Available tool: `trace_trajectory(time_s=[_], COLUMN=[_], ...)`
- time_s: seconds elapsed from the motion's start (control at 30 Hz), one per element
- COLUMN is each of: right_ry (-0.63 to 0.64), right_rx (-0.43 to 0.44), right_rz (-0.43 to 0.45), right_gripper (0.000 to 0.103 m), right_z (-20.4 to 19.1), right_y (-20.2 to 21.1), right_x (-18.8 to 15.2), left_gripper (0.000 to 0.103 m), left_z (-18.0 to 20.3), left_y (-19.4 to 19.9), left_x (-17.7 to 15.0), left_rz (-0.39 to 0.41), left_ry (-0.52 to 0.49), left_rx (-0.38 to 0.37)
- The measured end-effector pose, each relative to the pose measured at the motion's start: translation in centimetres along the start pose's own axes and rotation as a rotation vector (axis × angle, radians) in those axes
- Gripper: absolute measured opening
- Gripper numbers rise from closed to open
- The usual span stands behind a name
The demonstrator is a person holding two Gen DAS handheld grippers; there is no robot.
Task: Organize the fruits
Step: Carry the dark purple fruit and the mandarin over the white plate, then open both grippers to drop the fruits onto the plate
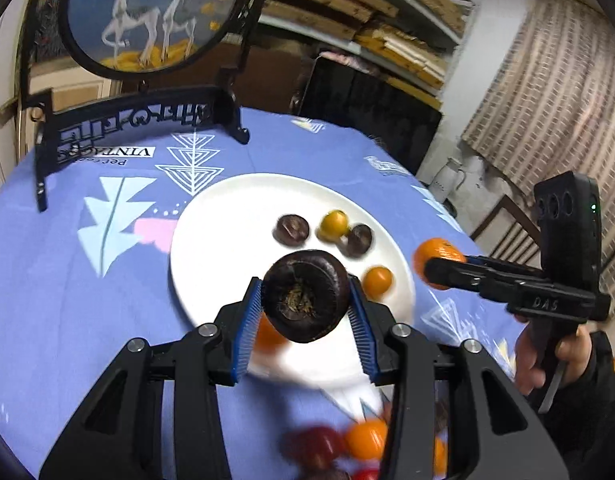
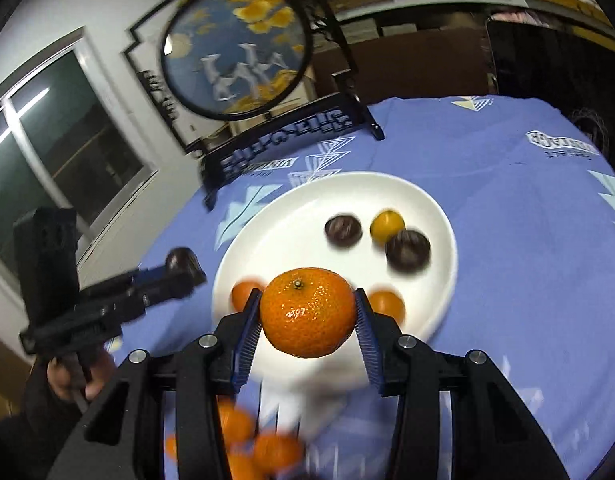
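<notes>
**Desk:** What does each gripper carry above the blue-clothed bench (image 1: 87, 320)?

**Photographer:** The left gripper (image 1: 305, 300) has its fingers (image 1: 249, 320) narrowed onto a dark purple-brown fruit (image 1: 305, 296), stem scar facing the camera. The right gripper (image 2: 307, 312) pinches a mandarin (image 2: 307, 312) the same way, across its widest part, likely so the round fruit cannot roll out.

**Desk:** And the destination?

**Photographer:** A white plate (image 1: 227, 216), just ahead of and below both sets of fingers. Beyond the fingertips lie two dark fruits (image 1: 291, 230) flanking a yellow one (image 1: 333, 224); small orange fruits (image 2: 387, 306) sit close under the tips. Judging by that, both loads are headed for the plate.

**Desk:** Anything left?

**Photographer:** A blurred heap of red and orange fruit (image 1: 347, 444) sits behind the fingers, off the plate, apparently awaiting its turn.
</notes>
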State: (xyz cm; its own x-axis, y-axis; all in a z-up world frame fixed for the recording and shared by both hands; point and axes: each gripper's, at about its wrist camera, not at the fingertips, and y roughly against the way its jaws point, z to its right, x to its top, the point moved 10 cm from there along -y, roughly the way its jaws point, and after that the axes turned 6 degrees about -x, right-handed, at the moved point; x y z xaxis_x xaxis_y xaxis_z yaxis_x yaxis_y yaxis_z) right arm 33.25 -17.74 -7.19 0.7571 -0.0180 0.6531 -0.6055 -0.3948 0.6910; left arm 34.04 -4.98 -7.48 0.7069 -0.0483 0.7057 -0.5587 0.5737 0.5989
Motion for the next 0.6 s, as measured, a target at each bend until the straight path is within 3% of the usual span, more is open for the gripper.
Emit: trace_trajectory(time_s=[0.1, 0.13, 0.3, 0.4, 0.47, 0.6], right_ry=[-0.026, -0.021, -0.002, 0.015, 0.021, 0.031], right_rx=[-0.005, -0.022, -0.050, -0.051, -0.047, -0.070], right_rz=[-0.003, 0.008, 0.040, 0.038, 0.034, 0.032], right_gripper=[0.047, 0.047, 0.048, 0.050, 0.054, 0.055], right_z=[0.2, 0.3, 0.1, 0.1, 0.3, 1.2], right_y=[-3.2, -3.7, -2.2, 0.2, 1.8, 4.7], right_x=[1.8, 2.4, 2.2, 0.0, -2.1, -6.5], left_gripper=[0.046, 0.053, 0.056, 0.059, 0.066, 0.066], left_z=[-1.5, -2.0, -2.2, -0.5, 1.1, 3.1], left_y=[-2.7, -3.3, -2.2, 0.4, 2.4, 5.7], left_x=[1.3, 1.4, 0.7, -1.2, -3.5, -9.5], left_rz=[-0.032, -0.042, -0.037, -0.035, -0.039, -0.083], left_ry=[0.032, 0.049, 0.069, 0.020, -0.051, -0.148], left_rx=[-0.002, 0.006, 0.012, -0.004, 0.000, 0.015])
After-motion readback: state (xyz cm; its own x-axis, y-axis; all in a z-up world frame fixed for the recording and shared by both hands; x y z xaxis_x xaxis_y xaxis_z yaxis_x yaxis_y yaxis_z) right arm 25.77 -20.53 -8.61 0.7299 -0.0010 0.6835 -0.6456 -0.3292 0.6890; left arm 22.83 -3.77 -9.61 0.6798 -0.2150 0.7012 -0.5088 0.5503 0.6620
